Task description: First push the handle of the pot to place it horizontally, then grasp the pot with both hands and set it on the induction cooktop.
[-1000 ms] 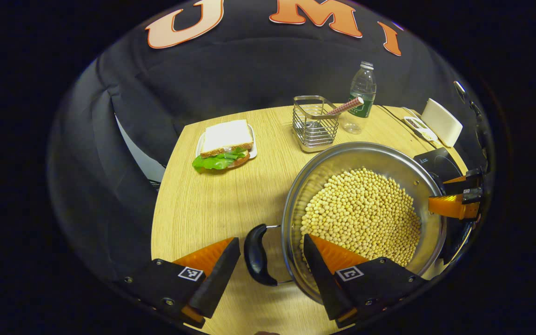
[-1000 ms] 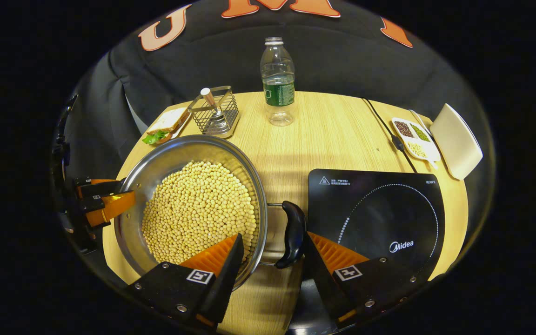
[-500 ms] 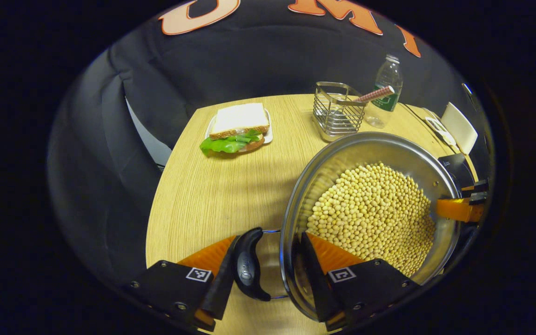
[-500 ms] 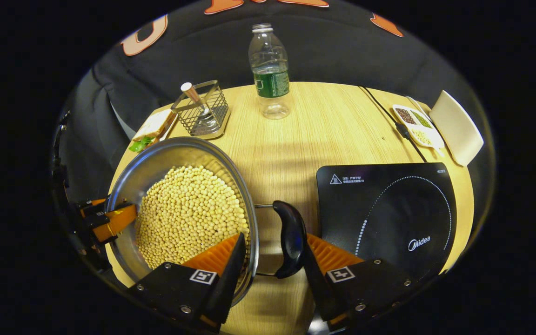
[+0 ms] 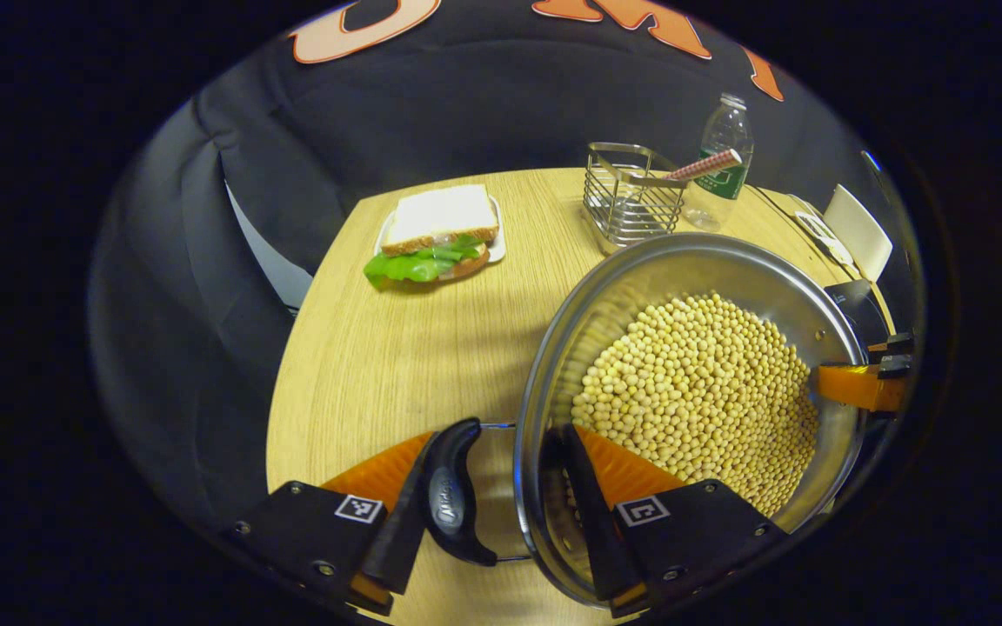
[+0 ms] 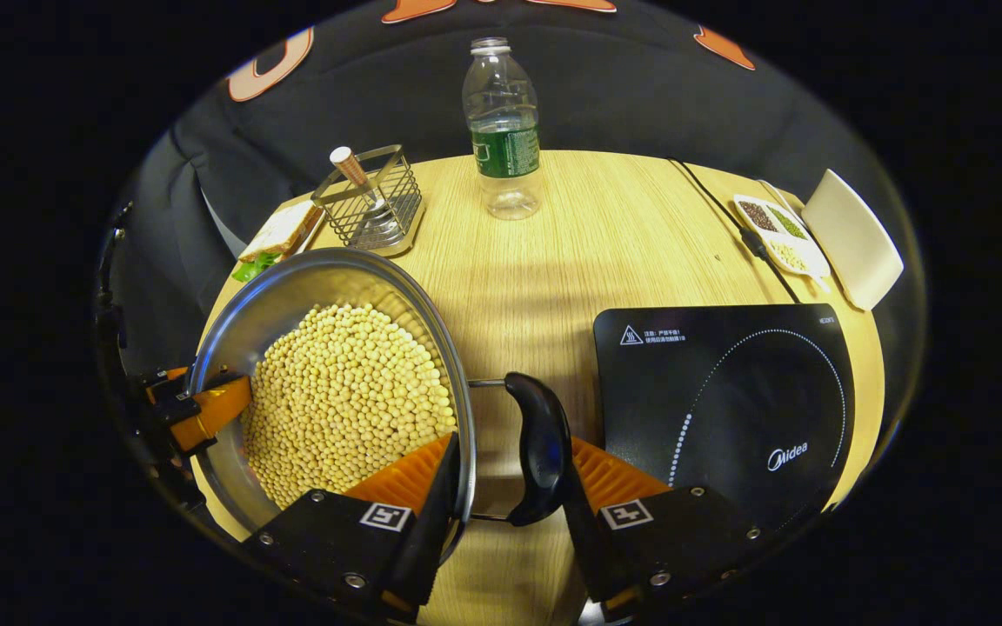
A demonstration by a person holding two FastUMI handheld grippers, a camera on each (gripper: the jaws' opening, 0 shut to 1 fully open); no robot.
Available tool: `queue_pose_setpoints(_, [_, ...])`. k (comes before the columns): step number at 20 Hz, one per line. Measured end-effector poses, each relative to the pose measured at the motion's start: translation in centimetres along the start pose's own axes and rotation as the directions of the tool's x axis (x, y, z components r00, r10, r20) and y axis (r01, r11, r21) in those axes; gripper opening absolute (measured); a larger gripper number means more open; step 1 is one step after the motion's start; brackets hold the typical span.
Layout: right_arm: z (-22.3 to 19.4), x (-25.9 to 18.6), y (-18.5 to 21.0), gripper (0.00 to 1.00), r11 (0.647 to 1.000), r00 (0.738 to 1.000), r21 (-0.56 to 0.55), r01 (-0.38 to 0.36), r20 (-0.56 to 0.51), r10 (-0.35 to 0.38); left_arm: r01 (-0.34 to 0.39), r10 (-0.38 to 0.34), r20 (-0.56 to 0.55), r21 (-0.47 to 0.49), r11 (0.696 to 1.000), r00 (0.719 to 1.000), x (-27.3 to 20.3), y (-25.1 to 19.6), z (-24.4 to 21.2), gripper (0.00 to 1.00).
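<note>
A steel pot (image 5: 684, 248) filled with soybeans (image 5: 692, 391) stands at the table's near side. My left gripper (image 5: 497, 439) is shut on the pot: one finger presses the black side handle (image 5: 449, 504) from outside, the other lies inside against the wall. In the right gripper view, my right gripper (image 6: 510, 443) holds the pot (image 6: 292, 287) the same way at its opposite black handle (image 6: 536, 443). The black induction cooktop (image 6: 727, 400) lies just right of that handle. Whether the pot's base touches the table I cannot tell.
A sandwich on a small plate (image 5: 436, 235) lies at the far left. A wire caddy (image 6: 375, 204) and a water bottle (image 6: 503, 130) stand at the back. A cable (image 6: 727, 226), a bean dish (image 6: 779, 248) and a white lid (image 6: 853, 252) lie at the far right.
Both grippers have closed in on the pot's handles, from open around them to pressing handle and wall. Both views have shifted slightly with the pot.
</note>
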State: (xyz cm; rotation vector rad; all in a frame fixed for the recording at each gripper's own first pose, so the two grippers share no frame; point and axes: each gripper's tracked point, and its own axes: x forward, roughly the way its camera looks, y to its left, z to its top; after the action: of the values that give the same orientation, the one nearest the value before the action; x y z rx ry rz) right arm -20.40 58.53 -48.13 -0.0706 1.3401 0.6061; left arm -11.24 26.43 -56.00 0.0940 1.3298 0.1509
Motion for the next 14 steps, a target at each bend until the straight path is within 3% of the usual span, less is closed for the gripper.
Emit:
queue_pose_setpoints(5, [0.0, 0.1, -0.1, 0.61, 0.999, 1.000, 0.036, 0.007, -0.009, -0.007, -0.034, 0.034, 0.004, -0.015, 0.999, 0.999, -0.1, 0.4, 0.5, 0.82])
queue_pose_setpoints(10, [-0.3, -2.0, -0.4, 0.52, 1.000, 1.000, 0.000, -0.020, 0.008, 0.020, -0.058, 0.058, 0.010, -0.075, 0.996, 0.998, -2.9, 0.0, 0.0, 0.70])
queue_pose_setpoints(13, [0.8, -3.7, -0.9, 0.52, 0.999, 0.998, -0.013, -0.039, 0.056, 0.040, -0.084, 0.089, 0.057, -0.082, 0.993, 0.994, -5.4, -0.5, 1.1, 0.72])
queue_pose_setpoints(14, [1.1, -4.5, -1.3, 0.56, 0.999, 0.997, -0.013, -0.044, 0.069, 0.045, -0.091, 0.097, 0.073, -0.082, 0.992, 0.993, -6.2, -0.9, 1.6, 0.72])
